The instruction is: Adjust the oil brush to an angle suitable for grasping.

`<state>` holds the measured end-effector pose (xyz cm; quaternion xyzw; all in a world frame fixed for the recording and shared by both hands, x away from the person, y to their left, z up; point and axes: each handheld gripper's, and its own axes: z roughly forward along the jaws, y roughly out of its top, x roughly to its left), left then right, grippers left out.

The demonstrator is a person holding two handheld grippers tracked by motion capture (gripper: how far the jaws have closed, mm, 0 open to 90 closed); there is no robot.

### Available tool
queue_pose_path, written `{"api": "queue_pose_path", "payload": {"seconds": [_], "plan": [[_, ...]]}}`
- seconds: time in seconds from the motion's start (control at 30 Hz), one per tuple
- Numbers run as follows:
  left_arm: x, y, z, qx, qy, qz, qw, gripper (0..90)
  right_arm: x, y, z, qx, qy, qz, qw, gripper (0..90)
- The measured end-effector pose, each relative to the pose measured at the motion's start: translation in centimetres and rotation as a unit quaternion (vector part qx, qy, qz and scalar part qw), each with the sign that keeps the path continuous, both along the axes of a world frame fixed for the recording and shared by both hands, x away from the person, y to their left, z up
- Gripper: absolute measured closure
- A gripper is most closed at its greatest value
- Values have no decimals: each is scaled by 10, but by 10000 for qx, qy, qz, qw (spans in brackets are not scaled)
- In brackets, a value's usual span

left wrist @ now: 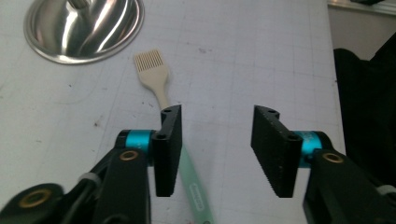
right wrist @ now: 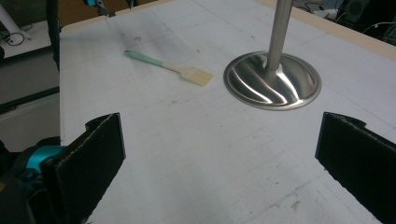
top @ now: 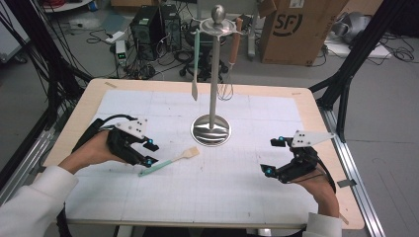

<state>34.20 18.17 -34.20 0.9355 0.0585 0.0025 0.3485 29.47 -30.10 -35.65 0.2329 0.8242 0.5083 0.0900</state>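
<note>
While the left gripper (left wrist: 217, 149) stands half-spread, empty, the pastry brush (top: 170, 160) lies left of frame centre, mint handle (left wrist: 196, 191) by its left jaw. Light, stiff, slick: grab mid-handle. Right gripper (top: 277, 156) wide apart, idle.

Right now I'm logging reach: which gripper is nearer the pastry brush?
Left. The left gripper sits over the pastry brush handle; the right gripper waits across the table.

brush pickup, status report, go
Left gripper open, astride brush handle, no grip yet. Right gripper open, idle. Brush flat on table. Nothing in the way.
</note>
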Motion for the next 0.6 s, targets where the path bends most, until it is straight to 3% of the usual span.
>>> {"api": "queue_pose_path", "payload": {"seconds": [0.27,0.6], "plan": [[4,-13,-15,405,205,-57,9990,832,0,1,0,-21,8,23,10000,2],[6,-24,-36,843,442,-31,9955,897,0,0,0,-1,-10,33,10000,2]]}}
